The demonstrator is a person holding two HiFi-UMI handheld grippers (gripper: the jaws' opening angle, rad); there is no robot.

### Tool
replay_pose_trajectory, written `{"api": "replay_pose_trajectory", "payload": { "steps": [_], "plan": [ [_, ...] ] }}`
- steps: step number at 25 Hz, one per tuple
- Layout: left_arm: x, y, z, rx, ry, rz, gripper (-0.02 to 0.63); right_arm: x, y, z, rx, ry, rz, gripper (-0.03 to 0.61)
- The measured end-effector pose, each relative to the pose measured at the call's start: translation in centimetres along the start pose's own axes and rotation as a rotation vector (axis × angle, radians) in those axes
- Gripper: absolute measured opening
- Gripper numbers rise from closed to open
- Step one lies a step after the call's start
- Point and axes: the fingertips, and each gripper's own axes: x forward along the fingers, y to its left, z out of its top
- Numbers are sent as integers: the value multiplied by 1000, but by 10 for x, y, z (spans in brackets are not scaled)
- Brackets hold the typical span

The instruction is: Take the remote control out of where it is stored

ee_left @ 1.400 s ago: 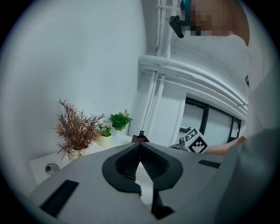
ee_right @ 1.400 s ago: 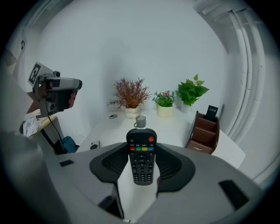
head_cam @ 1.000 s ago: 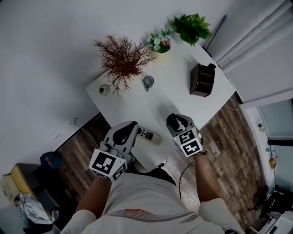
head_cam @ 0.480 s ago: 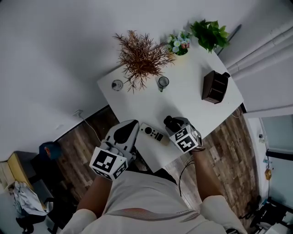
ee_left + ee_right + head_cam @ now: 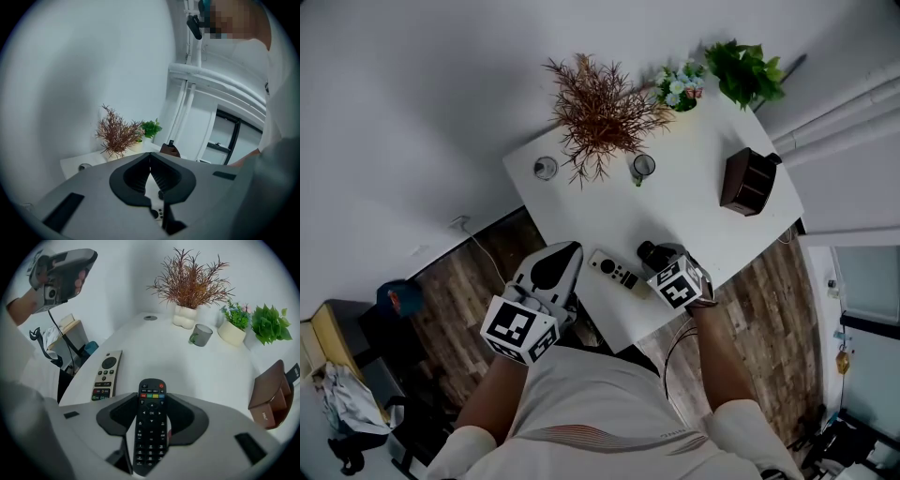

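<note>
My right gripper [image 5: 151, 427] is shut on a black remote control [image 5: 150, 420], its pads pressing on the remote's two long sides, and holds it low over the white table [image 5: 187, 366]. In the head view that right gripper [image 5: 651, 255] is near the table's front edge. Just left of it a silver remote [image 5: 612, 272] lies flat on the table, and the same silver remote [image 5: 106, 376] shows in the right gripper view. A brown wooden holder [image 5: 747, 183] stands at the right. My left gripper [image 5: 561, 264] hangs off the table's front-left edge, and the left gripper [image 5: 150, 161] has its jaw tips together around nothing.
A dried brown plant [image 5: 603, 108], a small flower pot [image 5: 680, 89] and a green plant [image 5: 745, 70] stand along the far edge. A grey mug [image 5: 643, 167] and a small round dish [image 5: 546, 169] sit near them. Wooden floor surrounds the table.
My right gripper with the black remote has come closer to the silver remote. The left gripper has hardly moved.
</note>
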Motion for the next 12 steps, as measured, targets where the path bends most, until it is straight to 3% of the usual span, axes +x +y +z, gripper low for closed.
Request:
{"api": "replay_pose_trajectory", "payload": {
  "steps": [7, 12],
  "plan": [
    [8, -13, 6, 17, -6, -28, 8, -4, 0, 2, 11, -46, 6, 199],
    [10, -27, 13, 42, -15, -50, 8, -40, -8, 20, 94, -213, -29, 199]
  ]
}}
